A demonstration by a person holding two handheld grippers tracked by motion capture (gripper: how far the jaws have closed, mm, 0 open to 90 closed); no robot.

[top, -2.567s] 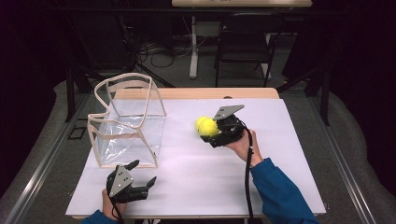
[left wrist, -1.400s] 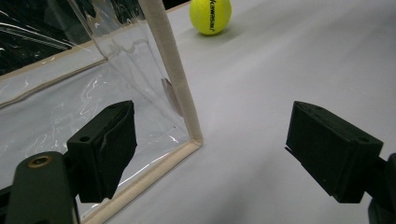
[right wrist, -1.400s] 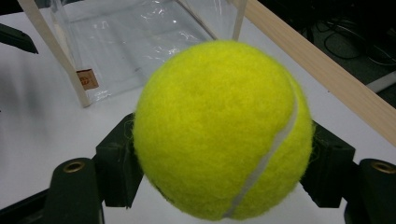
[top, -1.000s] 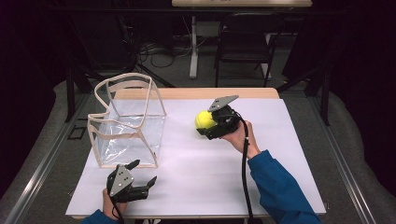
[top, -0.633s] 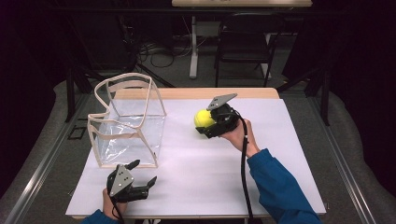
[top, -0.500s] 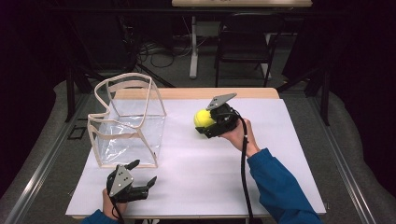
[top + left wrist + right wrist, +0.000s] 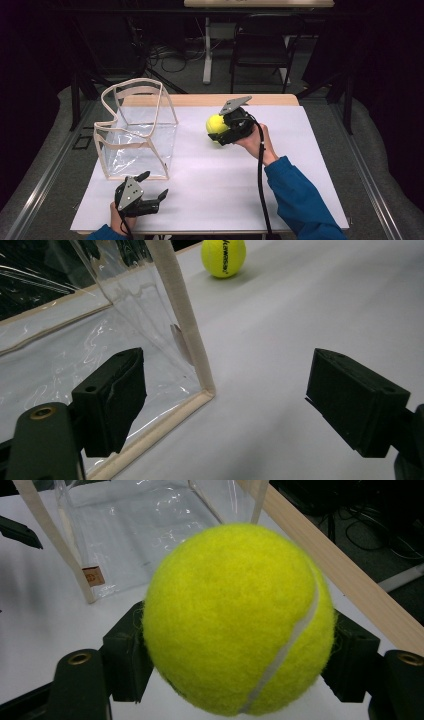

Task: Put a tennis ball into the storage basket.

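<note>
White table under dark surroundings: right gripper is clamped on a yellow ball; left gripper rests empty, jaws wide apart, beside the clear bag

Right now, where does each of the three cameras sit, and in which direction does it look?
High view: above the person's side, facing forward and down on the white table; both forearms, left hand-held gripper and right hand-held gripper show.
Left gripper view: rides the left hand-held gripper, looks along its open jaws at the clear bag.
Right gripper view: rides the right hand-held gripper, jaws shut on the tennis ball.
All three views share the ball and the bag.
</note>
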